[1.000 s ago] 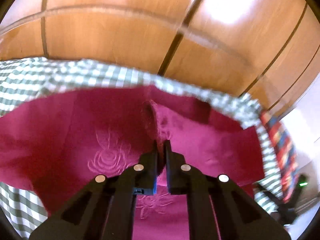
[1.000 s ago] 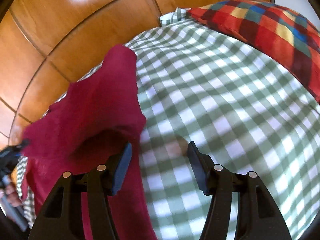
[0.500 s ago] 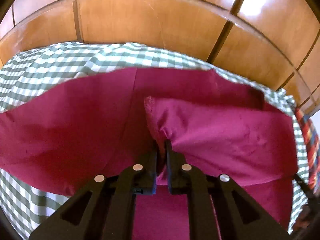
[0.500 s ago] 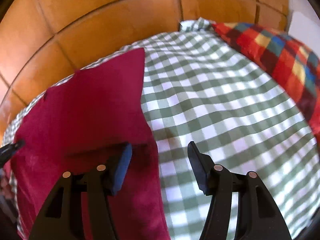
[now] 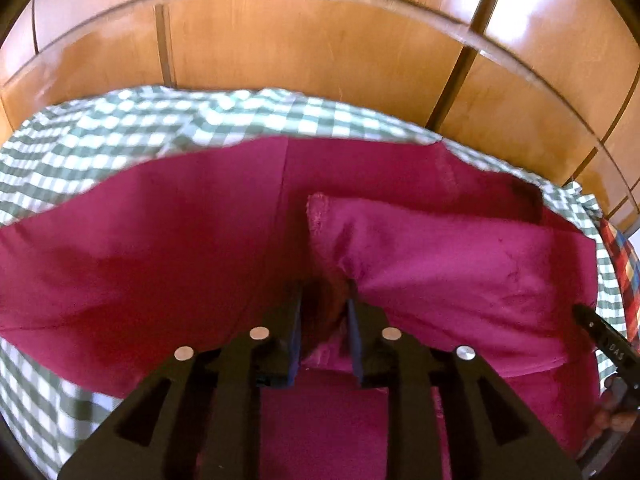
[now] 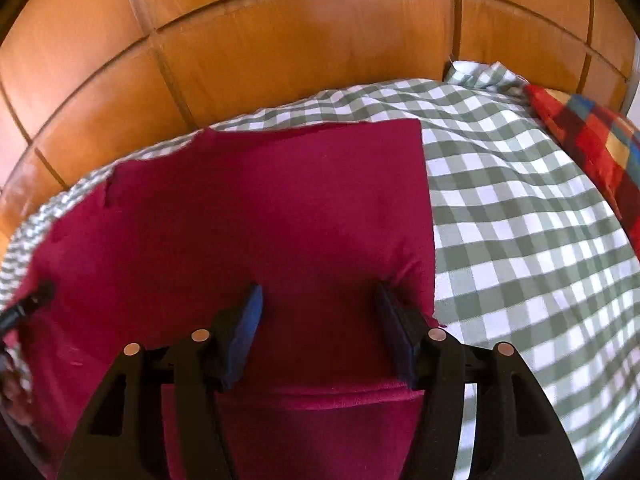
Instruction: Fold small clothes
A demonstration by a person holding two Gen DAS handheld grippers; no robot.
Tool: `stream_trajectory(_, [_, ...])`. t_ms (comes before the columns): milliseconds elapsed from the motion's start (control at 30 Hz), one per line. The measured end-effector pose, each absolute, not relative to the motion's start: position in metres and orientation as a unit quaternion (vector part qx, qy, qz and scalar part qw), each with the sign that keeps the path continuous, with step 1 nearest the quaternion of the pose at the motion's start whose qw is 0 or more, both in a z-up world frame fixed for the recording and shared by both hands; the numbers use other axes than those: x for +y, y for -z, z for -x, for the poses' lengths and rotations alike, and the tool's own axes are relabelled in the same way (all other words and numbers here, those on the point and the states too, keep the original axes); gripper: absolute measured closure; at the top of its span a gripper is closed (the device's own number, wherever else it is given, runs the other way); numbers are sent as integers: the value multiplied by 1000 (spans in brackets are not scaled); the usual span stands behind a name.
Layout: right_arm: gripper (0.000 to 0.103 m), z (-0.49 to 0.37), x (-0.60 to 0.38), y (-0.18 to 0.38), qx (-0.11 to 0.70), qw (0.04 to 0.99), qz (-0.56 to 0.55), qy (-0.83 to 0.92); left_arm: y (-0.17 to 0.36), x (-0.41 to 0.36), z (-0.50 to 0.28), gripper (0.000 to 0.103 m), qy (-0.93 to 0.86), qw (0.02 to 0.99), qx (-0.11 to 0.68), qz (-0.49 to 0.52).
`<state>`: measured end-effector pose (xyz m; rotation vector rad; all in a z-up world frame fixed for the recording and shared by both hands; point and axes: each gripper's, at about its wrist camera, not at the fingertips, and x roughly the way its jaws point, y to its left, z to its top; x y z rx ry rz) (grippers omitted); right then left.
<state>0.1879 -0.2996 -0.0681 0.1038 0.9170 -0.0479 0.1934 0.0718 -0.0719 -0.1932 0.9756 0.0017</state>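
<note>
Tilting steeply down, your left gripper [image 5: 324, 300] sits low over the magenta garment [image 5: 160, 240], which lies spread on the green checked sheet [image 5: 100, 132]. Its jaws are opening, narrow, with a bunched fold of the cloth between them. Your right gripper [image 6: 318, 304] also angles down at the garment's right edge; its jaws are opening and stand wide over the flat cloth, pads not pinching it. A plaid pillow [image 6: 592, 140] lies at the far right.
</note>
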Motion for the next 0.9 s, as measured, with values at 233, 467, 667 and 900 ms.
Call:
stream_trajectory(233, [41, -177, -292, 70, 428, 903, -26, 35, 71, 73, -181, 73, 0, 881, 460, 110])
stream_trajectory(467, [36, -183, -286, 72, 431, 901, 4, 57, 54, 122, -116, 65, 3, 883, 431, 186])
stream_trajectory(667, [36, -184, -288, 70, 429, 901, 7, 59, 53, 233, -49, 56, -85, 869, 394, 287])
stream_trajectory(900, [34, -183, -287, 69, 427, 902, 14, 65, 57, 366, 5, 49, -235, 833, 336, 373])
